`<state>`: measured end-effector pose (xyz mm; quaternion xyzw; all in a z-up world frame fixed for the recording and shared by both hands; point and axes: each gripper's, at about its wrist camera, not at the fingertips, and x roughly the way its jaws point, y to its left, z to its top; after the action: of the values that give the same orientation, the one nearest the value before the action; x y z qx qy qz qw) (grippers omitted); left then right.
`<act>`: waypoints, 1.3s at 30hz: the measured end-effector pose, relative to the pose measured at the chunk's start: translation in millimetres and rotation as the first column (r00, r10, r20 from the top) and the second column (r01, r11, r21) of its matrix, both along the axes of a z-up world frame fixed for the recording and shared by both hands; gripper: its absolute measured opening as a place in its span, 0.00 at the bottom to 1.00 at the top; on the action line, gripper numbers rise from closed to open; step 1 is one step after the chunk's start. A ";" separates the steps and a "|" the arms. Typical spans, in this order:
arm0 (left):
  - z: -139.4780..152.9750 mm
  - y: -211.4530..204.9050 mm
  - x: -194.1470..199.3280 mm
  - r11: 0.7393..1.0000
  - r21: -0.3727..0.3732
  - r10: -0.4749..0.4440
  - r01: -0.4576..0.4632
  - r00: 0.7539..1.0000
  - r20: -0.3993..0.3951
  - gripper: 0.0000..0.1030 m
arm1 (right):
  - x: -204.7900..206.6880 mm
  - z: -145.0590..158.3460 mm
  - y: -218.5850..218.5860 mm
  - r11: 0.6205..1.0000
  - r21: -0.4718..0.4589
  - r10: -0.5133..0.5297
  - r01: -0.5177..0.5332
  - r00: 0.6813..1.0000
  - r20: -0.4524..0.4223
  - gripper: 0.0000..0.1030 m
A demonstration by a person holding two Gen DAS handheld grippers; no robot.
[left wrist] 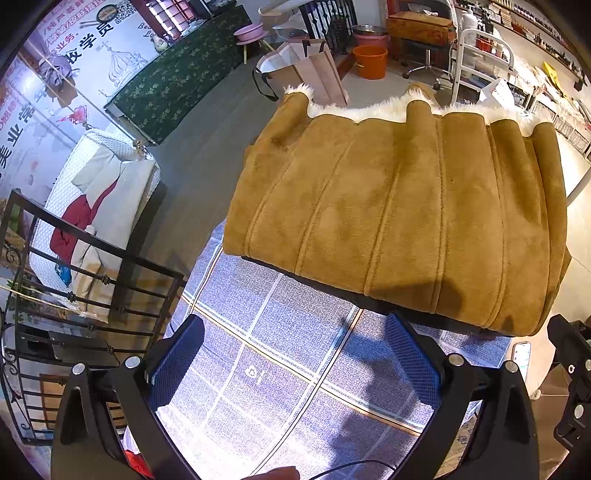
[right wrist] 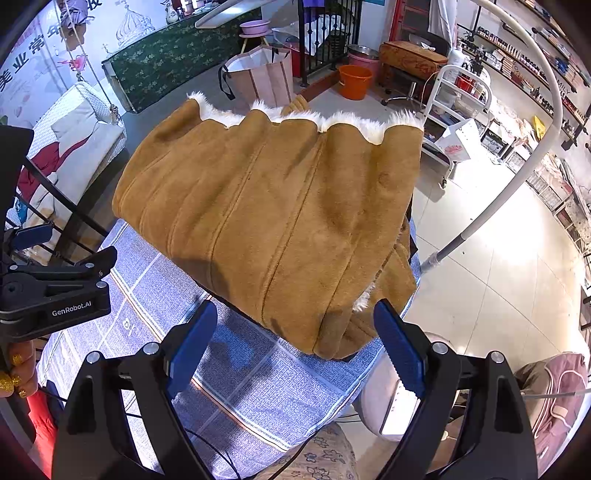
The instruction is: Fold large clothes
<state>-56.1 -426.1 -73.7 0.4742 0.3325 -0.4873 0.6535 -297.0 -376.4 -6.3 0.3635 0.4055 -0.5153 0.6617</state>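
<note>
coat (left wrist: 399, 206) judged thick, heavy, soft | best gripped at folded near edge | left gripper (left wrist: 295, 365) and right gripper (right wrist: 295, 343) released, empty

grey floor (left wrist: 207, 155) on the left, glossy pale tiles (right wrist: 491, 266) on the right catching bright light. dark green patterned cloth-covered counter (left wrist: 177, 81) against a white wall with printed chinese characters (left wrist: 22, 122). round orange plastic bucket (right wrist: 354, 82) near a black iron railing (right wrist: 325, 33). white metal trolley (left wrist: 480, 62); long wall shelves of small bottles (right wrist: 532, 70).
</note>
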 end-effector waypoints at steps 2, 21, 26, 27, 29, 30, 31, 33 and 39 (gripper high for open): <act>0.5 0.4 -0.1 1.000 -0.001 -0.001 0.001 1.000 0.001 0.94 | -0.1 0.2 0.2 1.000 -0.001 -0.001 0.001 1.000 0.000 0.83; 7.4 -1.0 -9.3 0.999 -0.026 -0.031 0.031 0.999 0.033 0.94 | -2.4 2.6 2.6 1.000 -0.002 -0.005 0.005 1.000 0.000 0.83; 6.5 -3.0 -8.3 0.999 -0.024 -0.023 0.024 0.999 0.033 0.94 | -3.9 4.2 4.5 1.000 -0.001 -0.006 0.006 1.000 0.000 0.83; 6.7 -3.4 -8.0 0.999 -0.024 -0.023 0.024 0.999 0.034 0.94 | -3.9 4.4 4.4 1.000 -0.001 -0.006 0.006 1.000 0.001 0.83; 6.5 -2.9 -8.0 0.999 -0.025 -0.022 0.023 0.999 0.032 0.94 | -3.8 4.1 4.7 1.000 -0.001 -0.007 0.007 1.000 0.000 0.83; 6.7 -3.4 -7.4 0.999 -0.025 -0.022 0.023 0.999 0.032 0.94 | -3.8 4.2 4.6 1.000 -0.001 -0.006 0.006 1.000 0.000 0.83; 6.5 -3.2 -7.5 0.999 -0.025 -0.021 0.022 0.999 0.033 0.94 | -3.7 4.6 4.5 1.000 -0.001 -0.006 0.006 1.000 0.000 0.83; 6.3 -2.7 -7.8 0.999 -0.024 -0.023 0.024 0.999 0.033 0.94 | -3.9 4.8 4.8 1.000 -0.002 -0.006 0.006 1.000 0.000 0.83; 6.1 -2.3 -8.1 0.999 -0.025 -0.024 0.025 0.999 0.033 0.94 | -4.0 3.9 5.4 1.000 -0.002 -0.007 0.007 1.000 0.001 0.83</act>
<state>-64.2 -428.4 -67.6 0.4779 0.3096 -0.4916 0.6589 -301.0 -371.0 -2.4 0.3646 0.4035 -0.5179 0.6604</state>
